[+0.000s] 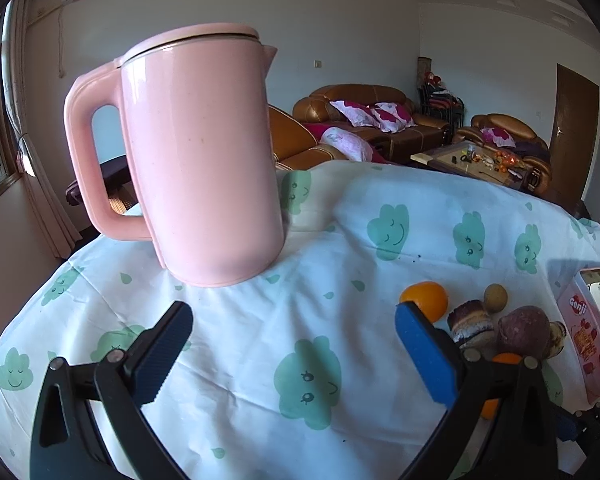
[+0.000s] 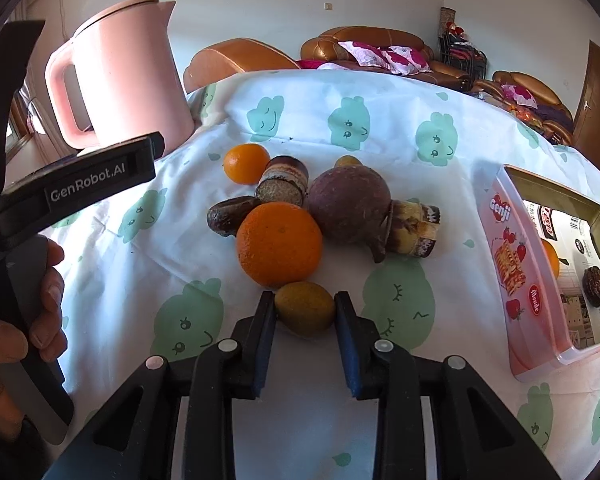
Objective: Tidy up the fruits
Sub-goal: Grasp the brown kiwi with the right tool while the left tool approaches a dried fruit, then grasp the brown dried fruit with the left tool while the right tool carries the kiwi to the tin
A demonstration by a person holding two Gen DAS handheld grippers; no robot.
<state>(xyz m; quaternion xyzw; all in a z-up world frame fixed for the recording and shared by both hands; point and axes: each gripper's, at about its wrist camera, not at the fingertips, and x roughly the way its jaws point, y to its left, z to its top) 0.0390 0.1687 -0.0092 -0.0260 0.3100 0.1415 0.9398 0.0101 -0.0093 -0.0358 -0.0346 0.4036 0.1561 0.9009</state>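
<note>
In the right wrist view my right gripper (image 2: 305, 312) is shut on a small olive-green fruit (image 2: 304, 309) resting on the cloth. Just beyond lie a large orange (image 2: 279, 245), a purple passion fruit (image 2: 350, 207), a small orange (image 2: 246, 163), a brown date (image 2: 232, 215), two cake rolls (image 2: 284, 186) (image 2: 414, 229) and a small yellowish fruit (image 2: 346, 161). A pink Genji tin (image 2: 512, 256) at right holds an orange (image 2: 551, 258) and a dark fruit (image 2: 596, 280). My left gripper (image 1: 294, 350) is open and empty above the cloth, left of the pile.
A pink kettle (image 1: 196, 160) stands at the table's far left, close ahead of the left gripper. The table wears a white cloth with green cloud prints (image 1: 308, 380). Brown sofas and a coffee table (image 1: 472, 156) lie beyond the table edge.
</note>
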